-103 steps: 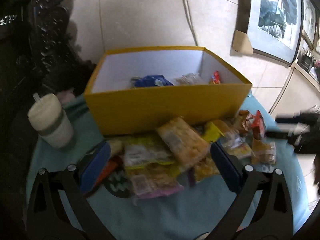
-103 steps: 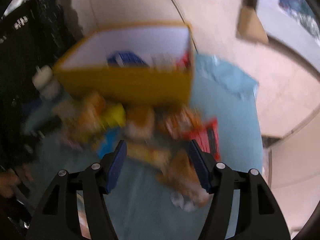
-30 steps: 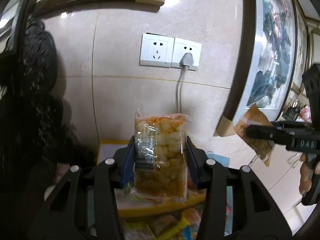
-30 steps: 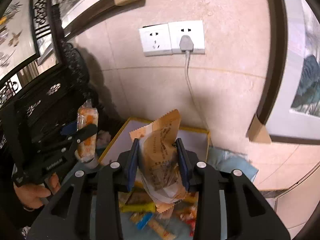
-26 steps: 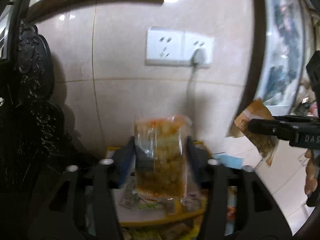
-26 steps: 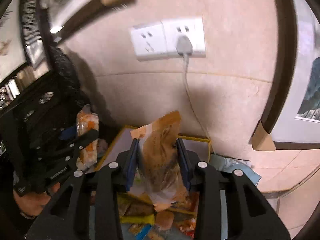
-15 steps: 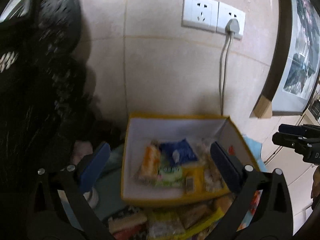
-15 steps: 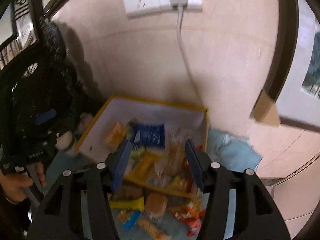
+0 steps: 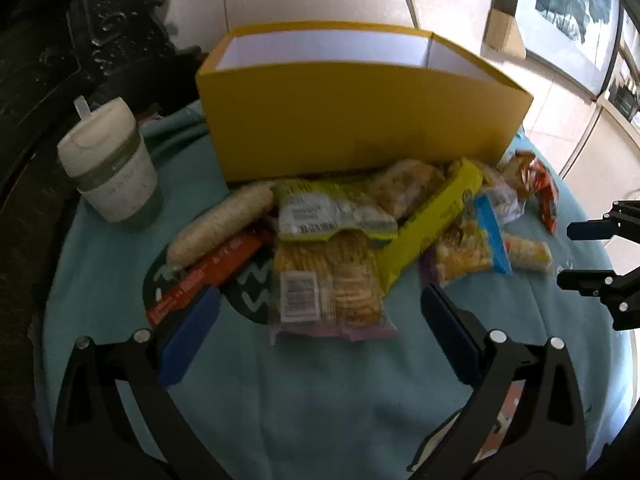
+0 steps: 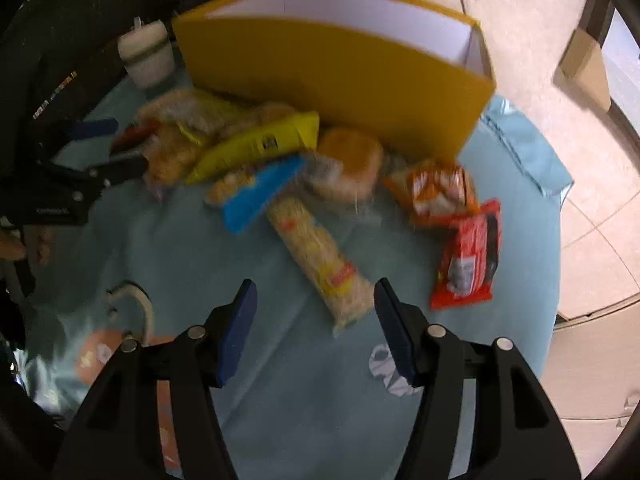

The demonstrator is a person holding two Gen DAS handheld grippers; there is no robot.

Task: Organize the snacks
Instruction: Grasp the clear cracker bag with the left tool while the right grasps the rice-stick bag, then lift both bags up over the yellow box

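Both pairs of blue-padded jaws stand apart and empty: the left gripper (image 9: pixel 320 330) is spread wide above a clear packet of golden crackers (image 9: pixel 328 286), while the right gripper (image 10: pixel 316 322) has its jaws opening, with the near end of a long clear sleeve of pale puffed snack (image 10: pixel 320 256) just ahead of the gap and no pad pressing on it. Around these lie the remaining snacks, heaped loose against the front wall of the open yellow cardboard box with a white interior (image 9: pixel 360 120): a long yellow wrapper (image 9: pixel 436 216), a red-orange bar (image 9: pixel 208 276), a blue-edged packet (image 10: pixel 260 196), a round bun in clear film (image 10: pixel 350 160), an orange pouch (image 10: pixel 436 190) and a red foil packet (image 10: pixel 468 256). Judged from this heap, the sorting is well short of complete; whatever the box already holds is hidden behind its wall. Everything rests on a teal cloth over a round table (image 9: pixel 320 400), which also carries a white lidded cup with a spout (image 9: pixel 110 168). Beyond are beige floor tiles, dark carved furniture to the left and framed pictures to the right.
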